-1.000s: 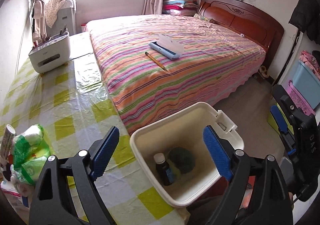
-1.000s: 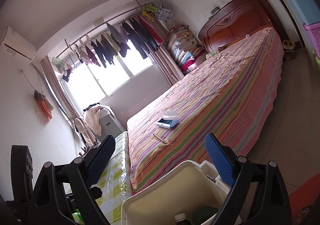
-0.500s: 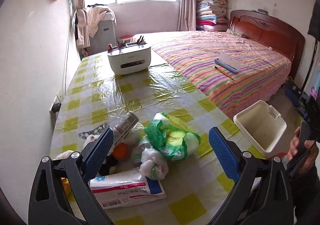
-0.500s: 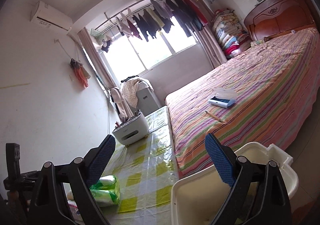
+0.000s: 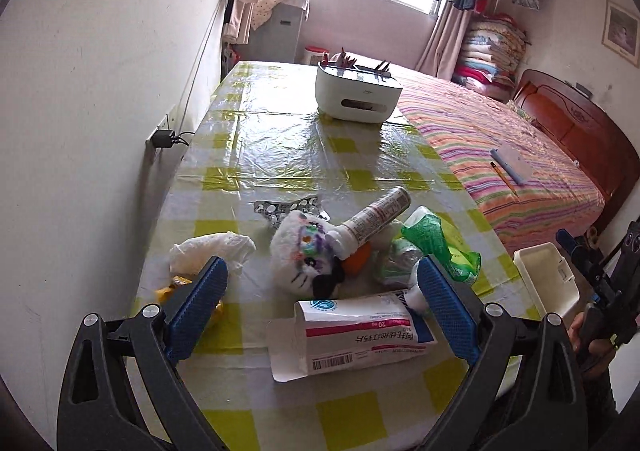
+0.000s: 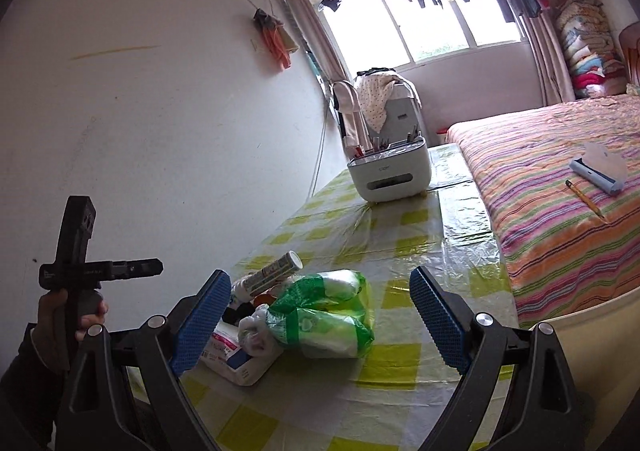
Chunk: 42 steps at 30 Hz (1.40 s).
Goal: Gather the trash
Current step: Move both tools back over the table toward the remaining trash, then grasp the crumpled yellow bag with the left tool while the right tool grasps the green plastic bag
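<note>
— Now both grippers are swinging away from the cream plastic bin (image 5: 547,279) and coming back over the table; a second ago the left one was looking straight down into it, at a small dark bottle lying inside.

— Is either one carrying anything?

— No. The left gripper (image 5: 322,291) has just been widening its jaws and nothing is sitting between the blue pads. The right gripper (image 6: 320,313) is also standing wide and empty.

— So what is waiting nearest?

— Right under the left gripper, the white-and-pink torn paper packet (image 5: 352,333) is lying on the yellow-checked plastic tablecloth (image 5: 280,147). Just behind it, a white plush cat toy (image 5: 306,255), a white printed cylinder tube (image 5: 370,221) leaning over it, a knotted green-and-white plastic bag (image 5: 436,251), and off to the left a crumpled white tissue (image 5: 208,251).

— And farther back?

— A white desk organiser box (image 5: 356,97) near the window end, with the striped bed (image 5: 520,171) alongside.

— Meaning?

— I'd say one drop-off is done and the next pick is starting; most of the pile is still lying on the table, with the bin waiting at its right edge.
</note>
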{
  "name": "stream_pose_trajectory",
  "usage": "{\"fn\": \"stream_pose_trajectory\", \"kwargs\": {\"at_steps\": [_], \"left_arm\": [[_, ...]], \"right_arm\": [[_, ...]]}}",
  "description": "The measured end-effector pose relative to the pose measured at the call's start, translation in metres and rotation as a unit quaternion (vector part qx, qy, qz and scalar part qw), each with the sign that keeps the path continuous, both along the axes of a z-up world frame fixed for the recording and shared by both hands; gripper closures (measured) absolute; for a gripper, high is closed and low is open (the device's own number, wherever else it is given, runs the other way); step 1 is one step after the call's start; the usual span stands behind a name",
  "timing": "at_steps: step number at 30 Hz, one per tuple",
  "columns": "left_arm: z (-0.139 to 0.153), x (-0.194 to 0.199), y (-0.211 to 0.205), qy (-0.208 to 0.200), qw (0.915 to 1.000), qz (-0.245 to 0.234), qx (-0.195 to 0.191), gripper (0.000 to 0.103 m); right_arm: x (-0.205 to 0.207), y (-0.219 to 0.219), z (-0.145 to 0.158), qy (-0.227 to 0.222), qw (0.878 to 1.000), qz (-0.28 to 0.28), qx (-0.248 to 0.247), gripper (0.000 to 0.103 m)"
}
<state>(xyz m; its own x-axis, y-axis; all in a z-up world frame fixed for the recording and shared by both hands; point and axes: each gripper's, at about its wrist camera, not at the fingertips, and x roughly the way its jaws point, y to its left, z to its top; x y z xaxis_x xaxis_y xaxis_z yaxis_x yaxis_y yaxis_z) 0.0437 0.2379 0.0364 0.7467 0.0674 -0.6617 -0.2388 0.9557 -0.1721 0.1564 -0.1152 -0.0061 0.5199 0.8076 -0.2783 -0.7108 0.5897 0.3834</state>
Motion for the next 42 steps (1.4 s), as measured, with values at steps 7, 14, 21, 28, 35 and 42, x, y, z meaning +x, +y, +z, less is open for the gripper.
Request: {"fn": "stream_pose_trajectory", "kwargs": {"at_steps": [7, 14, 21, 28, 35, 42], "left_arm": [[-0.011, -0.012, 0.03, 0.029, 0.9989, 0.034, -0.013, 0.009], [-0.032, -0.014, 0.061, 0.081, 0.9942, 0.054, -0.046, 0.009], [-0.056, -0.011, 0.082, 0.122, 0.988, 0.073, -0.061, 0.009], [-0.082, 0.008, 0.092, 0.172, 0.9786, 0.081, -0.079, 0.009], [-0.094, 0.017, 0.095, 0.173, 0.9753, 0.093, -0.101, 0.011], [-0.104, 0.019, 0.095, 0.181, 0.9719, 0.095, -0.117, 0.054]], "right_arm": [[-0.016, 0.057, -0.011, -0.062, 0.989, 0.06, -0.124, 0.015], [-0.014, 0.093, -0.028, -0.114, 0.963, 0.07, -0.233, 0.015], [-0.014, 0.123, -0.048, -0.16, 0.933, 0.087, -0.31, 0.015], [-0.003, 0.134, -0.056, -0.151, 0.93, 0.098, -0.321, 0.015], [0.007, 0.137, -0.063, -0.106, 0.935, 0.108, -0.321, 0.058], [0.006, 0.127, -0.059, -0.088, 0.946, 0.105, -0.295, 0.074]]}}
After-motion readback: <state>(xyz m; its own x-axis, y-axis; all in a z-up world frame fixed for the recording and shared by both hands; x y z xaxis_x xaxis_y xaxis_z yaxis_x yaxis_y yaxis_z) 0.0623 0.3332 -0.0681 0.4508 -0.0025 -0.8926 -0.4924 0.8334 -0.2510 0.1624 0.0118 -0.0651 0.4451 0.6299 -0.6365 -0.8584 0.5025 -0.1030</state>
